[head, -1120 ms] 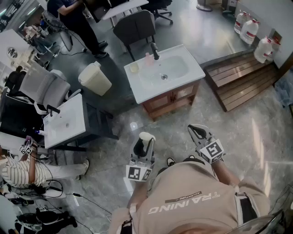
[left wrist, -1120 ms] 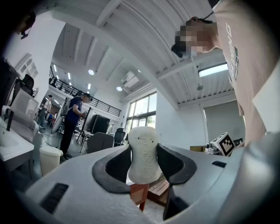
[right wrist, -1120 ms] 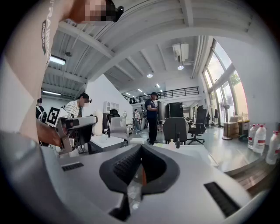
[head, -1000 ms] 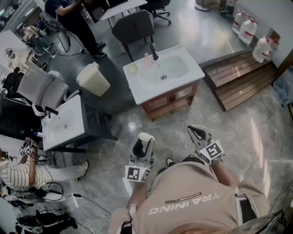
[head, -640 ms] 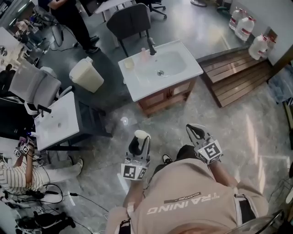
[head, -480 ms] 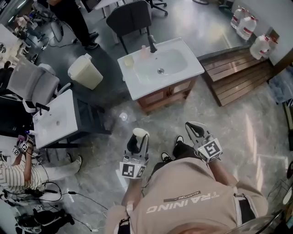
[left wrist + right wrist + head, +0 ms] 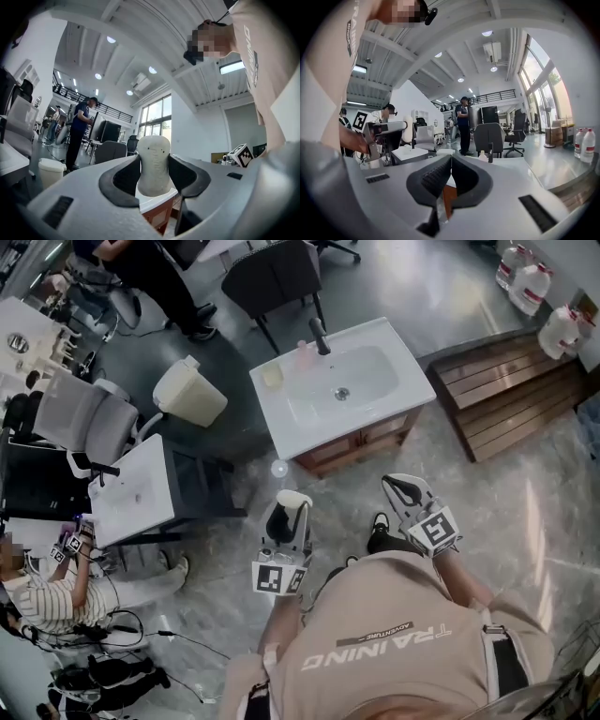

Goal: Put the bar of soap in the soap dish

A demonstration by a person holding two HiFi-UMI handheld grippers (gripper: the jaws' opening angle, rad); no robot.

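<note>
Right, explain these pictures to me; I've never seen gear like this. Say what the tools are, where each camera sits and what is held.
There is no robot here: a person holds a two-jaw tool in each hand. The wide picture comes from a camera on the person's head, looking down. The other two come from cameras riding on each tool, looking along its jaws. The left hand-held gripper is shut on a pale bar of soap, which stands upright between its jaws. The right hand-held gripper has its jaws together with nothing in them. Ahead stands a white sink with a black tap. A small pale dish on its top is probably the soap dish.
</note>
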